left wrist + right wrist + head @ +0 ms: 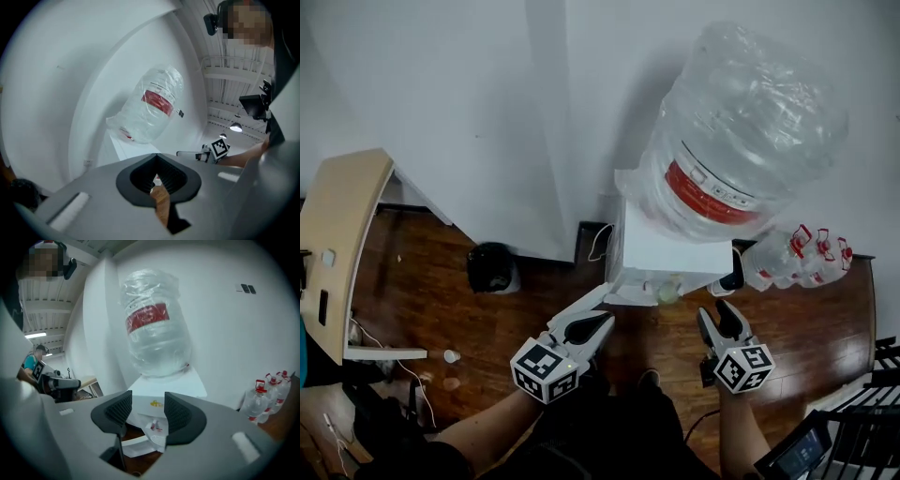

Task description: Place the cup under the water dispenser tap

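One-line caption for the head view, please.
Left gripper and right gripper held up, empty, facing the white water dispenser with its big bottle.

Desk (337, 244) partly beyond left edge

White walls (487, 94) meet a dark wooden floor (422, 272). Left: pale wooden bench (337, 234). At the wall's foot: black round object (490, 267). Ceiling lamp (236, 127) lit.
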Motion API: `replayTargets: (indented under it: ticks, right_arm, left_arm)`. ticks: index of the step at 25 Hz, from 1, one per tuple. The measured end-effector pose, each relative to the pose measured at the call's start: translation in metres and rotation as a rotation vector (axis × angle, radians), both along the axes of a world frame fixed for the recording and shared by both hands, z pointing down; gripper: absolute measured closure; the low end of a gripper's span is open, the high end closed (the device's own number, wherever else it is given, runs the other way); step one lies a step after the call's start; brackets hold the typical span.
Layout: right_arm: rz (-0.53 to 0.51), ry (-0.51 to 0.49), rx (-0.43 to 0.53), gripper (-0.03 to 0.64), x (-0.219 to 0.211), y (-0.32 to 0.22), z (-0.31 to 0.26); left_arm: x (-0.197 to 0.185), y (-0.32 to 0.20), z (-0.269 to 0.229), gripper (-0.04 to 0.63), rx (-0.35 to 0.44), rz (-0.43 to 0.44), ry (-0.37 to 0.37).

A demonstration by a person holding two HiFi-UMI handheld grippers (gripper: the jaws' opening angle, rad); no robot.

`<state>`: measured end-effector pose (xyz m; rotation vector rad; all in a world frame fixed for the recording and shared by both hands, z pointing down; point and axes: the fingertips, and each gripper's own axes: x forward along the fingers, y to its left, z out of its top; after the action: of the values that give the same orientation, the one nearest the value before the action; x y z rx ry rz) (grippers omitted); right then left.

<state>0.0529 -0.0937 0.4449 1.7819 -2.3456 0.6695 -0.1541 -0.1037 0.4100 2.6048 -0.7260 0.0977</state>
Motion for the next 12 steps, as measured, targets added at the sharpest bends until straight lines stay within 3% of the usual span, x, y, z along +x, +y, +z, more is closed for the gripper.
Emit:
replayTargets:
  ticks: [2,5,9,12]
  right_arm:
    - [-0.057,-0.010,-0.027,0.432,-0.010,0.011,-0.018]
    - [-0.131,-0.014,-0.036,0.519,-0.017,0.027,-0.049]
    - [-0.154,-0.057,0.026,0.614,-0.006,0.035,-0.089]
    - [-0.174,-0.027,0.036,0.615,0.006,0.044,-0.110]
  left_arm:
    - [-0.002,-0.006,-0.008,0.535,0.038,-0.031,-0.036]
    - [-0.007,-0.017,-0.013,0.508,0.031,-0.099,-0.048]
    - [0.010,-0.018,-0.038,0.488,0.089,-0.071,-0.041]
    - [0.019,-0.018,-0.065,0.485,0.119,-0.127,0.004]
